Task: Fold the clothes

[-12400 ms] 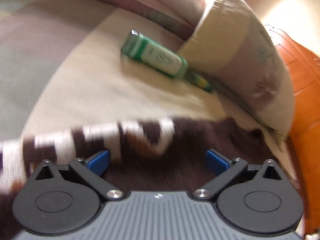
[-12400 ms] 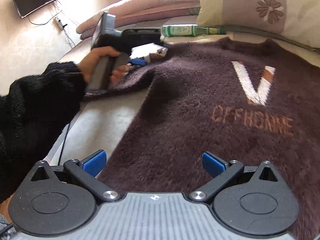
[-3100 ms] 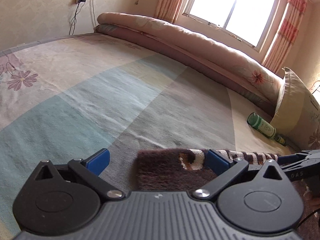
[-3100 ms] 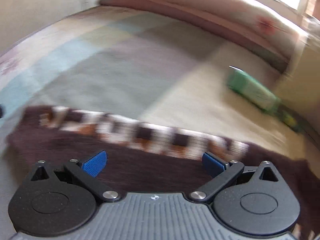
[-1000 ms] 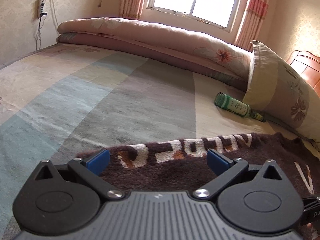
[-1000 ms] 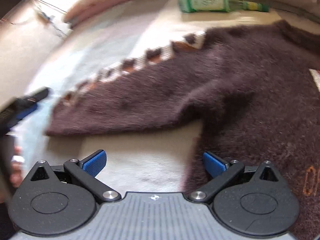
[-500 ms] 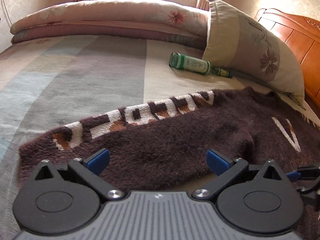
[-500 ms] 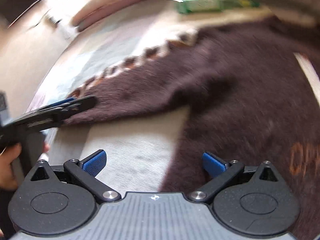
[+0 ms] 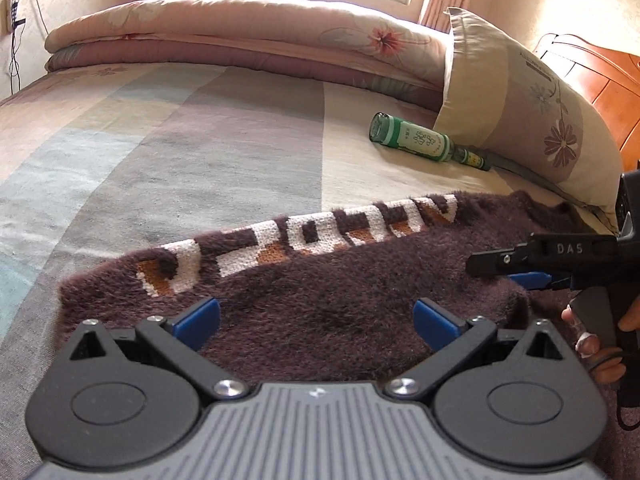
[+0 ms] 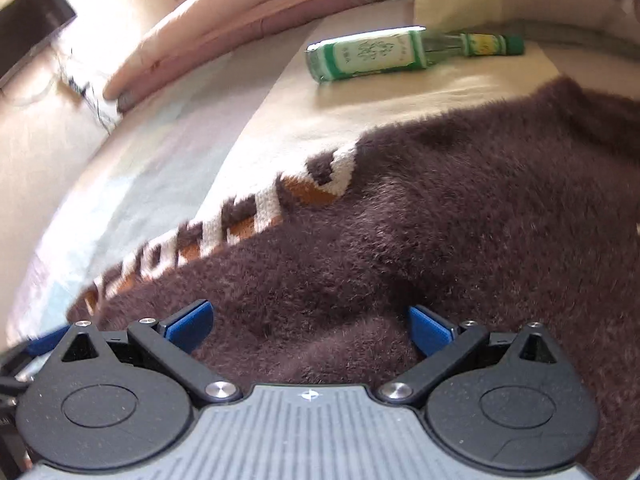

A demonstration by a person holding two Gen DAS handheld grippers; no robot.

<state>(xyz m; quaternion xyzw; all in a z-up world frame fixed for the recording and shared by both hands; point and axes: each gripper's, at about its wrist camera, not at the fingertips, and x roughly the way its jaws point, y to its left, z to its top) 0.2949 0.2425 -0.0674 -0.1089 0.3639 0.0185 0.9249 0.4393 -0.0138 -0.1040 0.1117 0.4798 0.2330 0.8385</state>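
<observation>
A fuzzy dark-brown sweater (image 9: 360, 280) lies flat on the bed, its sleeve with a white and orange lettered band (image 9: 304, 240) stretched out to the left. My left gripper (image 9: 316, 320) stands open just above the sleeve near the cuff, holding nothing. My right gripper (image 9: 508, 270), held by a hand (image 9: 600, 344), hovers over the sleeve where it meets the body. In the right wrist view the right gripper (image 10: 308, 328) is open over the brown sweater (image 10: 460, 220), with a fold of fabric between its spread fingers.
A green glass bottle (image 9: 420, 142) lies on the striped bedsheet (image 9: 180, 152) beyond the sleeve, against a flowered pillow (image 9: 520, 112). A rolled quilt (image 9: 240, 28) runs along the far edge. An orange wooden headboard (image 9: 600, 76) stands at the right.
Both grippers have come down and closer to the sleeve. The right gripper swung from the bare sheet beside the sweater to over the sleeve's upper part. Both stay open.
</observation>
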